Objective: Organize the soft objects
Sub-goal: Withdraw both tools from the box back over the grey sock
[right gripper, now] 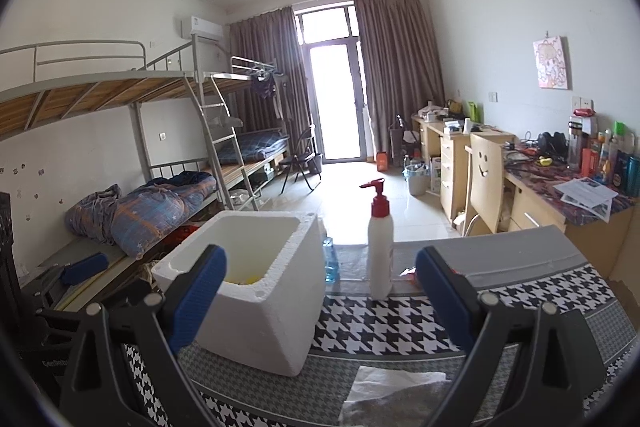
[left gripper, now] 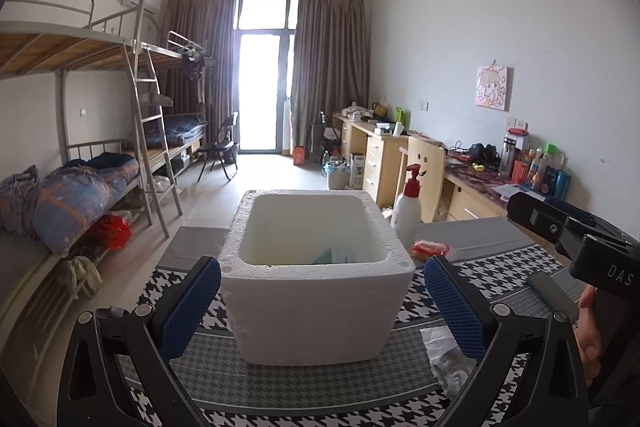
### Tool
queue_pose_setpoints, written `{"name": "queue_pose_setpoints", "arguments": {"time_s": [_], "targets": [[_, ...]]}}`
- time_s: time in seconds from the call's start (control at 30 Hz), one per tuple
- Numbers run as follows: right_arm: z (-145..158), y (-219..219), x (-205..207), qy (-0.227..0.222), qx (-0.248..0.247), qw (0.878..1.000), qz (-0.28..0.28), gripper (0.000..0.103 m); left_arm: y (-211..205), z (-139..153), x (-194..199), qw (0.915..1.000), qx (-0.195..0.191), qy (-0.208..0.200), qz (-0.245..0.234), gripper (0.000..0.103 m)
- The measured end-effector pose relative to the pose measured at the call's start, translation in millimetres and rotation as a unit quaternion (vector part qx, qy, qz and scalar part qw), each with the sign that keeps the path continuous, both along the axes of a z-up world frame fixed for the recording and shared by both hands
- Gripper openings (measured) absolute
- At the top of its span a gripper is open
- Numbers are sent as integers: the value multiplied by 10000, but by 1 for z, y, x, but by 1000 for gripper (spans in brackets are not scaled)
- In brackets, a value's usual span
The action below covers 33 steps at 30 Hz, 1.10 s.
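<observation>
Box: I see it on the houndstooth cloth, open-topped, something yellow and pale blue inside.
Tissue: crumpled white, on the cloth just right of the box.
Left gripper: I hold it spread wide, empty, box between the fingers.
Right gripper: spread, empty.
Bottle: upright behind, near the box.
Red packet: beside the bottle.

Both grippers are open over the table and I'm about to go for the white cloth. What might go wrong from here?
1. The pump bottle stands tall and narrow, close beside the foam box; a sweep by the right gripper could topple it.
2. The foam box looks light, so a nudge from the left gripper may slide it.
3. The white cloth lies flat on the patterned mat; the fingers may pinch the mat too.
</observation>
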State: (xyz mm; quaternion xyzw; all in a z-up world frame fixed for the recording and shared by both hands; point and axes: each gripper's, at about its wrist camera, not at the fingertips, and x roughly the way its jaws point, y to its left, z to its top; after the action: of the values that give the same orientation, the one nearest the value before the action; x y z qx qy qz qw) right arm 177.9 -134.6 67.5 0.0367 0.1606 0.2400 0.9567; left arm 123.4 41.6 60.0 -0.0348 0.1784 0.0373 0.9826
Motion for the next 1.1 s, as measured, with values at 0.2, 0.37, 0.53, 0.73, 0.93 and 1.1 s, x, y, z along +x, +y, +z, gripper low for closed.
{"name": "queue_pose_setpoints", "arguments": {"time_s": [0.2, 0.37, 0.53, 0.73, 0.93, 1.1], "targets": [[-2, -12, -5, -79, -13, 9999, -120, 97, -9, -1, 1, 9999, 42, -55, -145, 102], [-5, -27, -7, -59, 84, 9996, -279, 97, -20, -6, 5, 9997, -46, -33, -230, 102], [-10, -38, -8, -23, 131, 9992, -381, 97, -33, -13, 9, 9990, -94, 67, -441, 102], [-12, -45, -9, -21, 102, 9988, -471, 97, -37, -15, 6, 9985, 9, 40, -552, 102], [-16, -51, -8, 5, 103, 9985, -543, 97, -41, -19, 6, 9978, 30, 73, -658, 102], [-21, -57, -7, 54, 78, 9982, -595, 97, -47, -24, 8, 9967, 36, 136, -796, 102]]}}
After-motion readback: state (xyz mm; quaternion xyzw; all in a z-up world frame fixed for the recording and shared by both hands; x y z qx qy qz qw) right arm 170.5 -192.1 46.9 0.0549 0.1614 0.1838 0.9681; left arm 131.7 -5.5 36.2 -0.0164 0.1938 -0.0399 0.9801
